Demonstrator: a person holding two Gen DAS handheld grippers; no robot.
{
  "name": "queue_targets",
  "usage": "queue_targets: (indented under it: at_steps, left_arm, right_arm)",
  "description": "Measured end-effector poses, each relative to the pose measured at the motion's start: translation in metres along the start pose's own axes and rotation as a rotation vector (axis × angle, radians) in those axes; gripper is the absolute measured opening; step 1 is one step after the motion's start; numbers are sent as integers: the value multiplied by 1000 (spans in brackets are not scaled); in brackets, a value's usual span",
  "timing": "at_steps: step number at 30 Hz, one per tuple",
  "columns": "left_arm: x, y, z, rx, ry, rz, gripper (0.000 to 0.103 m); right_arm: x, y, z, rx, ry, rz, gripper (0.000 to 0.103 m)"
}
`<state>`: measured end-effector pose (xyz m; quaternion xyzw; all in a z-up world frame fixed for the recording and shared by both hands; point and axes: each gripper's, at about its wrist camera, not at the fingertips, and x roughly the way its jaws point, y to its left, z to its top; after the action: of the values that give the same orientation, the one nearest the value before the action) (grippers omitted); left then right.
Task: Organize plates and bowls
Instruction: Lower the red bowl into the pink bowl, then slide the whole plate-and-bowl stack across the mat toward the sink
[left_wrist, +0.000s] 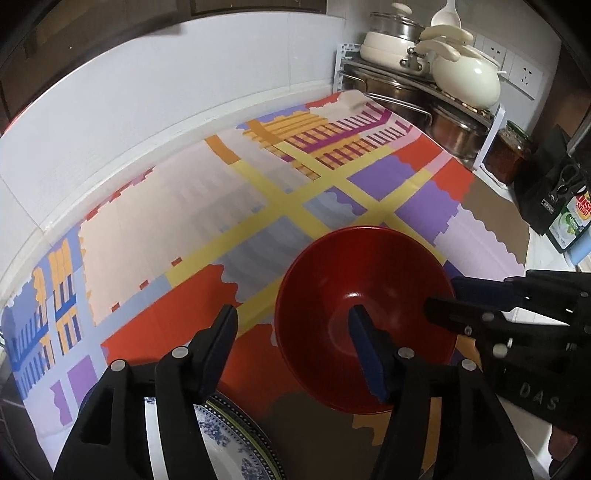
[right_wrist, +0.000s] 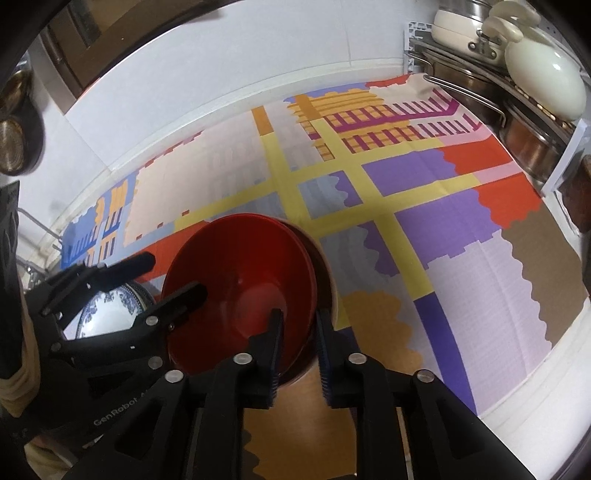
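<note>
A red bowl (left_wrist: 364, 291) sits tilted on the patterned cloth. In the right wrist view the red bowl (right_wrist: 240, 280) rests nested in another bowl with a pale rim (right_wrist: 327, 266). My right gripper (right_wrist: 299, 347) is shut on the bowl's near rim, one finger inside and one outside; it also shows in the left wrist view (left_wrist: 443, 299). My left gripper (left_wrist: 291, 332) is open, its right finger (left_wrist: 364, 347) inside the bowl and its left finger (left_wrist: 218, 347) outside. A blue-and-white plate (left_wrist: 221, 439) lies under the left gripper and also shows in the right wrist view (right_wrist: 107, 314).
A rack with steel pots (left_wrist: 417, 99) and cream pots (left_wrist: 465, 77) stands at the back right corner. A jar (left_wrist: 511, 151) and a black knife block (left_wrist: 554, 192) stand to the right. A white wall (left_wrist: 147, 92) runs along the back.
</note>
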<state>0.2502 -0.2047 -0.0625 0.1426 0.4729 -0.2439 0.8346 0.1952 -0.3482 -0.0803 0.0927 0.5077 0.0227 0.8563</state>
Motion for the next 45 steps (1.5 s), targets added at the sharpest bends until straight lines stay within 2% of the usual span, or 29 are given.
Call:
queue_targets:
  at_steps: [3, 7, 14, 19, 23, 35, 41, 45]
  left_arm:
    - [-3, 4, 0, -17, -2, -1, 62]
    - [-9, 6, 0, -28, -15, 0, 62]
    - [-23, 7, 1, -32, -43, 1, 63]
    - [-27, 13, 0, -52, -53, 18, 67]
    - [-20, 21, -5, -84, -21, 37, 67]
    - [11, 26, -18, -179, 68, 14, 67]
    - [25, 22, -18, -185, 102, 7, 60]
    - [35, 21, -18, -203, 138, -16, 49]
  right_arm:
    - [-5, 4, -1, -10, -20, -23, 41]
    - [-13, 6, -2, -25, -53, -62, 41]
    - [-22, 4, -1, -6, -81, -56, 41]
    - [-27, 4, 0, 6, -105, -60, 41]
    - [-23, 2, 1, 21, -107, -73, 41]
    - [4, -6, -3, 74, -59, -36, 41]
    - [18, -12, -4, 92, -22, -20, 41]
    - [23, -16, -4, 106, -5, -5, 40]
